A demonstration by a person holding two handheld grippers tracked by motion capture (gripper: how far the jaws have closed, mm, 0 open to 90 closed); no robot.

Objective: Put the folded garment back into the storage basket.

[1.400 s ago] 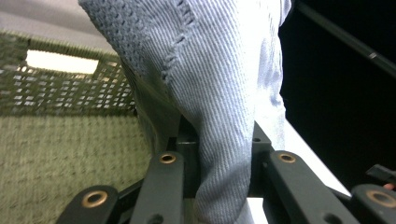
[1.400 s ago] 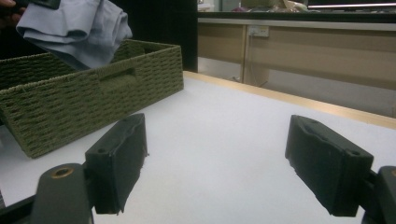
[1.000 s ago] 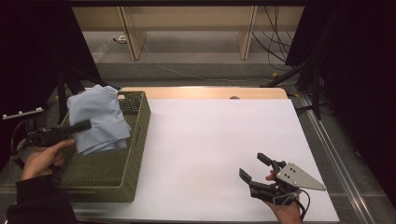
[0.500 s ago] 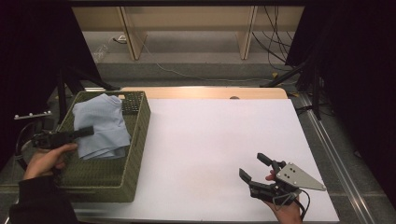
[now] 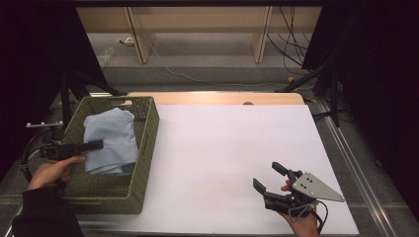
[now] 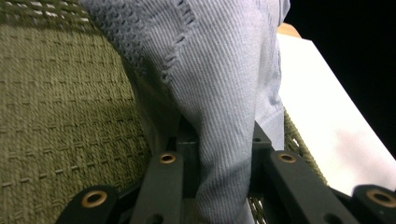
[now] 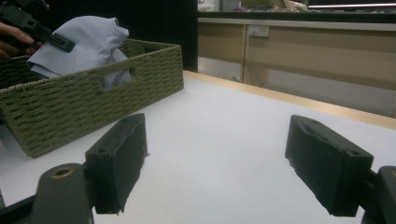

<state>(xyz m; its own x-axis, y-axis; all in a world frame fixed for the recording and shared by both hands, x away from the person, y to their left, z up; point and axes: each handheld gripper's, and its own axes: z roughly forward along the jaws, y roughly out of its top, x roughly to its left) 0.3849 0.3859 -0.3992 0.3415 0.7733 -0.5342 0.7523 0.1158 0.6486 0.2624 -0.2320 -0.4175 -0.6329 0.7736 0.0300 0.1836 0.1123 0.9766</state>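
A light blue knitted cloth (image 5: 111, 139) lies in a green woven basket (image 5: 143, 168) at the table's left side. My left gripper (image 5: 99, 144) reaches over the basket's left wall and is shut on the cloth's left edge. In the left gripper view, the ribbed cloth (image 6: 224, 93) runs down between the two black jaws of the left gripper (image 6: 224, 154), with the basket's weave (image 6: 60, 116) behind it. My right gripper (image 5: 267, 175) rests near the table's front right, open, with nothing between its fingers (image 7: 116, 163).
The white table top (image 5: 232, 143) stretches between the basket and the right gripper. A wooden strip (image 5: 217, 98) borders its far edge. Cables and black stand legs (image 5: 306, 79) lie on the floor beyond. The right gripper view shows the basket (image 7: 93, 93) at its far left.
The left gripper has come down and slightly nearer the person with the cloth. The cloth, bunched high above the rim a second ago, now sits lower in the basket. The right gripper has stayed still.
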